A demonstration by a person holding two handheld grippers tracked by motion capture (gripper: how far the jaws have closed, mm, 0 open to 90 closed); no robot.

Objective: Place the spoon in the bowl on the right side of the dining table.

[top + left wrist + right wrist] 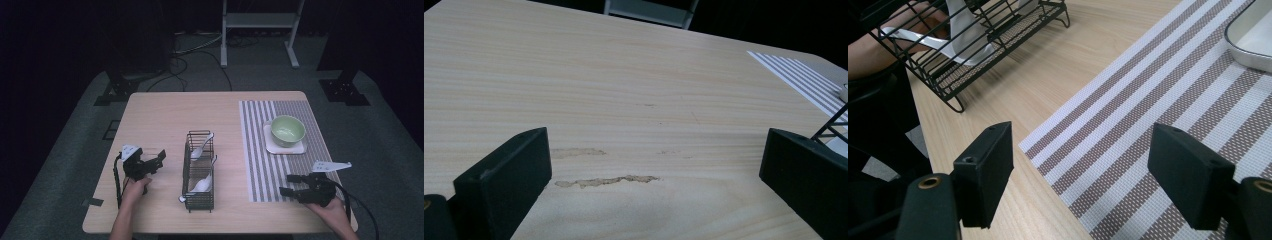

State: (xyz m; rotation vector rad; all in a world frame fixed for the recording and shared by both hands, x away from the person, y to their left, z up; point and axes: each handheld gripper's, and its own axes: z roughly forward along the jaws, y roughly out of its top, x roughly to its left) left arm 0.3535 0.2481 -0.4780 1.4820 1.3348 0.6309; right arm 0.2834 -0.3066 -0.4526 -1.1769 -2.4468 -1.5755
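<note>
High cam overhead, far; gripper cams low, close; all share table (165, 115).

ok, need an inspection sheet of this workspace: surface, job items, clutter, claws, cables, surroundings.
Surface: light wooden table; worn patches on the wood in the left gripper view.
Job's things: black wire rack mid-table holding two white spoons; green bowl on a white square tray, on a striped placemat.
Clutter: nothing seen on the table.
Claws: left claw open, empty, left of the rack; right claw open, empty, over the placemat's near edge.
Cables: one trails from each claw; more lie on the floor behind the table.
Surroundings: dark room, grey carpet, white frame stand behind.
</note>
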